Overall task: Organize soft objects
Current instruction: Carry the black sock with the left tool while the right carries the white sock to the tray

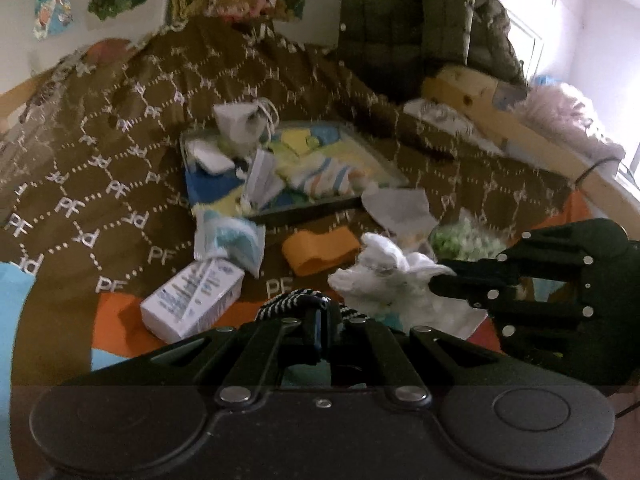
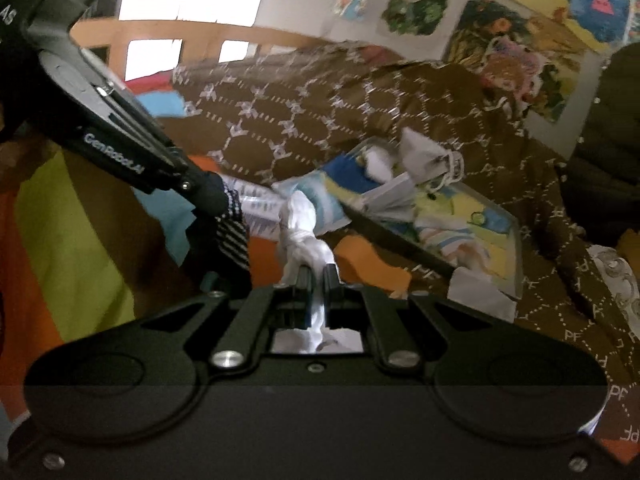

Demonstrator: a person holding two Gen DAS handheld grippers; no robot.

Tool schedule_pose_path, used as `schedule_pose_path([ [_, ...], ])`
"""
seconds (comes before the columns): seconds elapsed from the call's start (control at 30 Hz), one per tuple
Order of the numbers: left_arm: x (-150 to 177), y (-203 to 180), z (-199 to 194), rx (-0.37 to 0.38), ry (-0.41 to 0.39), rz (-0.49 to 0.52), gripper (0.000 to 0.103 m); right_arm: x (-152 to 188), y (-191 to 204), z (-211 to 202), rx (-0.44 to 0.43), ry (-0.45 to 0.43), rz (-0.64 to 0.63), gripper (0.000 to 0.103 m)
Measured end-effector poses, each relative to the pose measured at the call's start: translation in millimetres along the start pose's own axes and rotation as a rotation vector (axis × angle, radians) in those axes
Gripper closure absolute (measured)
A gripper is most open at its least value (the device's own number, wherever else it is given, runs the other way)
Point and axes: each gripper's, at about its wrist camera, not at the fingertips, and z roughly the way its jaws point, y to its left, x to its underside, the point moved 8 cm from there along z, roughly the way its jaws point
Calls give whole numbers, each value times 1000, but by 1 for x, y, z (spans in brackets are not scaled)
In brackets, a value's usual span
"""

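White cloth point(image 2: 300, 236) clamped in right tongs point(image 2: 318, 276), striped sock point(image 1: 298, 300) in left tongs point(image 1: 320, 316) — orange cloth point(image 1: 320, 250), box point(image 1: 192, 304) beside.

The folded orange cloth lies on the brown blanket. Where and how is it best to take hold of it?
Probably grip the orange cloth at its near, lower-left folded end, where the layers curl up off the brown blanket. Come from above on its left side: a white cloth, held by the right claw, crowds its right end.

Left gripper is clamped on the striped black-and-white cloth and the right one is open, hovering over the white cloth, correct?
Not quite: the right gripper is shut on the white cloth, as the right wrist view shows. The left gripper does clamp the striped black-and-white cloth.
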Motion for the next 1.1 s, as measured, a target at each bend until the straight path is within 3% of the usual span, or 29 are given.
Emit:
schedule_pose_path([
  [0.43,-23,13,-23,-27,-111,-63,102,-20,-50,-55,68,-204,197,102],
  [0.87,-42,13,-14,-6,-159,-61,102,-17,-106,-48,182,-232,277,102],
  [1.1,-82,19,4,-10,-156,-50,102,-36,-131,-21,185,-250,312,102],
])
